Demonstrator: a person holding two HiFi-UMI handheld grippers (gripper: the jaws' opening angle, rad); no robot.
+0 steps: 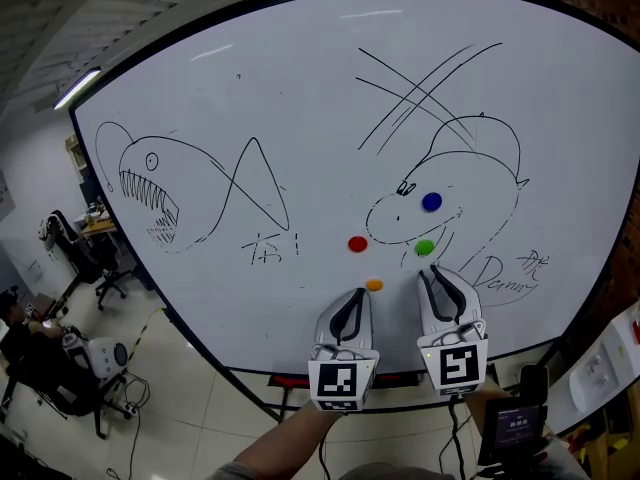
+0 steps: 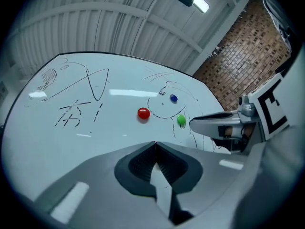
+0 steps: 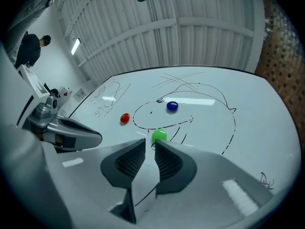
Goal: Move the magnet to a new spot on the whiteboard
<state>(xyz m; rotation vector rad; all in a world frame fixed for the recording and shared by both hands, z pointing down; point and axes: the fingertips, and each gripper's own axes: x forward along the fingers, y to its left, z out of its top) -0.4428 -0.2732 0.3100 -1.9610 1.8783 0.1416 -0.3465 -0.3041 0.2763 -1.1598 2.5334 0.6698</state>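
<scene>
Guessing the green magnet (image 3: 159,135) is the one to shift, since the right gripper (image 3: 150,142) points straight at it. The magnet sits on the whiteboard (image 1: 300,88) just past the jaw tips, on the lower outline of the sketched creature, and it isn't between the pads. Those jaws stand only a narrow slit apart and hold nothing. The left gripper (image 2: 155,143) is closed all the way and empty too; in the head view its tips show just beside the orange magnet (image 1: 374,285). A red magnet (image 1: 357,244) and a blue magnet (image 1: 431,201) are stuck on the board as well, so which one is meant is my call, not a given.

Handling-wise it looks like a small glossy dome, hard and light, so no worry about crushing it — the trouble is slip. Smooth rounded plastic wants to squirt out from between two pads, and the magnetic pull will likely fight a straight tug. I'd open wider than that slit and take it across its widest part close to the board. Then slide it or tip it off one edge rather than yank.
</scene>
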